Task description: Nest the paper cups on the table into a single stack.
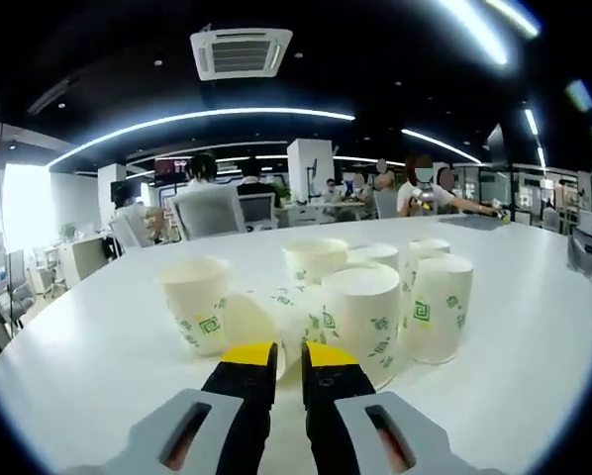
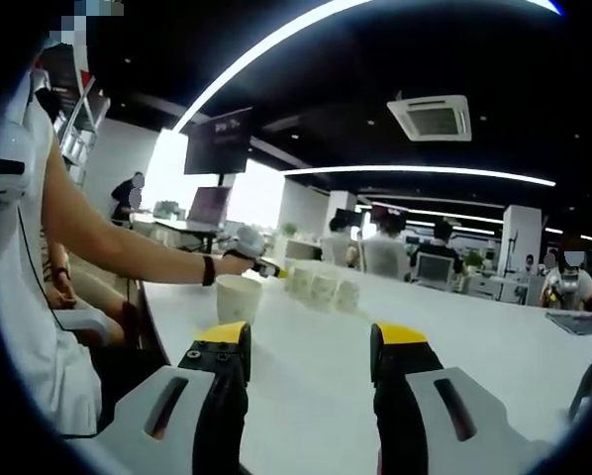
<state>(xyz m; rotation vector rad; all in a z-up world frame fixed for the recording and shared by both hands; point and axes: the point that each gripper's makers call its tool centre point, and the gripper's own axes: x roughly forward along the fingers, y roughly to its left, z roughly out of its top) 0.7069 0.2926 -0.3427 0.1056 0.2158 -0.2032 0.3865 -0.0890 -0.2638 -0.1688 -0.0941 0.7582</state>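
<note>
Your left gripper point(image 1: 290, 354), yellow-tipped jaws nearly together, pinches the rim of a white paper cup with green print lying on its side point(image 1: 248, 319) on the round white table point(image 1: 88, 346). Just behind stand more such cups point(image 1: 415, 297), clustered. From your right gripper point(image 2: 308, 341), jaws wide apart and empty, you see your left arm point(image 2: 118, 242) reaching to that distant group, one cup point(image 2: 239, 297) nearest

I see cream paper cups point(image 1: 360, 307) printed with green leaf-and-square motifs, on a white worktop point(image 1: 514, 327); my gripper point(image 1: 288, 358) tips are yellow.
</note>
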